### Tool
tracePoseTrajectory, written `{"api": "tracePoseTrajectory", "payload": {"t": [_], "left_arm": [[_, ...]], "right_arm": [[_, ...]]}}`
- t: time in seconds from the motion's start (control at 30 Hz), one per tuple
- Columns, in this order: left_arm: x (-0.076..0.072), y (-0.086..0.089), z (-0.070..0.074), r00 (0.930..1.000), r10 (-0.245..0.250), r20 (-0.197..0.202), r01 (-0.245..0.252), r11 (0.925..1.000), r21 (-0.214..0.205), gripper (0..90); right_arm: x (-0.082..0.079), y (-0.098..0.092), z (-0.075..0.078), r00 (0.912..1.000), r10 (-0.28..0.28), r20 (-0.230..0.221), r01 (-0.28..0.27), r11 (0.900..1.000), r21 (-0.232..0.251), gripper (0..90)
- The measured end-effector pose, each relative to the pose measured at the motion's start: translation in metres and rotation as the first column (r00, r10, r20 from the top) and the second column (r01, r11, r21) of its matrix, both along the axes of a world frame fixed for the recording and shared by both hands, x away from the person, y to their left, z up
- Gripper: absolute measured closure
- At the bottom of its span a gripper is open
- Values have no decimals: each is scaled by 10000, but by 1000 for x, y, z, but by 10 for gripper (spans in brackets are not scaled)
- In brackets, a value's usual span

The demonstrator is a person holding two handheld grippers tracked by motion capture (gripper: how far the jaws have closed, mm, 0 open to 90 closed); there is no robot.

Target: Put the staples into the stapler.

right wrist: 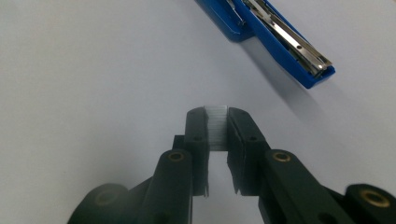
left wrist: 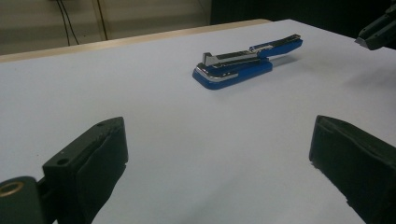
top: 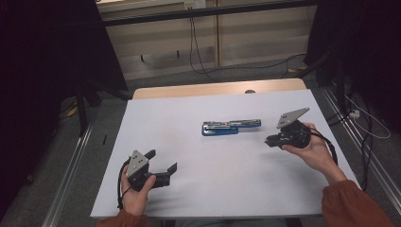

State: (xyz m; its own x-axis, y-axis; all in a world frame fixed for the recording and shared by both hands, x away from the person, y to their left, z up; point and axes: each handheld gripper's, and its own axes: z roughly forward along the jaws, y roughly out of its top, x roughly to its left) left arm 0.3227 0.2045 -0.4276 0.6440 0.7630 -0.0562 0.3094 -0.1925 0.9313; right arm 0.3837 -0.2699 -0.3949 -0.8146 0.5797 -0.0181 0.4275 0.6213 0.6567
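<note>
**Staple strip pinched in the right tool, open stapler lying ahead of it**

The right tool [right wrist: 216,122] is clamped on a strip of staples [right wrist: 216,128], a pale ribbed block held upright between its two black pads near their tips. In the high view the right tool [top: 270,141] hangs just above the table [top: 189,189] at its right side, pointing left.

The blue stapler [top: 230,126] lies flat near the middle of the table, swung open so its metal magazine rail faces up. It rests just beyond and to the left of the right tool, close but apart from it. In the right gripper view the stapler [right wrist: 280,42] sits up and to the right of the staples, rail exposed.

The left tool [top: 163,165] is at the near left, jaws wide apart with nothing between them, well away from the stapler [left wrist: 243,63].
</note>
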Motion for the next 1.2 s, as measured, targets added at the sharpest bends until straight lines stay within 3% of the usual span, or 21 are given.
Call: {"api": "tracePoseTrajectory", "payload": {"t": [0.4, 0.83, 1.2], "left_arm": [[0, 1, 0, 10000, 43, 26, -43, 10000, -7, 46], [0, 1, 0, 10000, 12, -22, -12, 10000, -56, 46], [0, 1, 0, 10000, 20, 13, -20, 10000, -24, 46]], "right_arm": [[12, 18, 9, 9992, 286, 277, -290, 9995, 137, 793], [28, 42, 13, 9980, 559, 288, -554, 9983, -178, 792], [43, 61, 15, 9959, 819, 394, -817, 9966, -81, 793]]}}
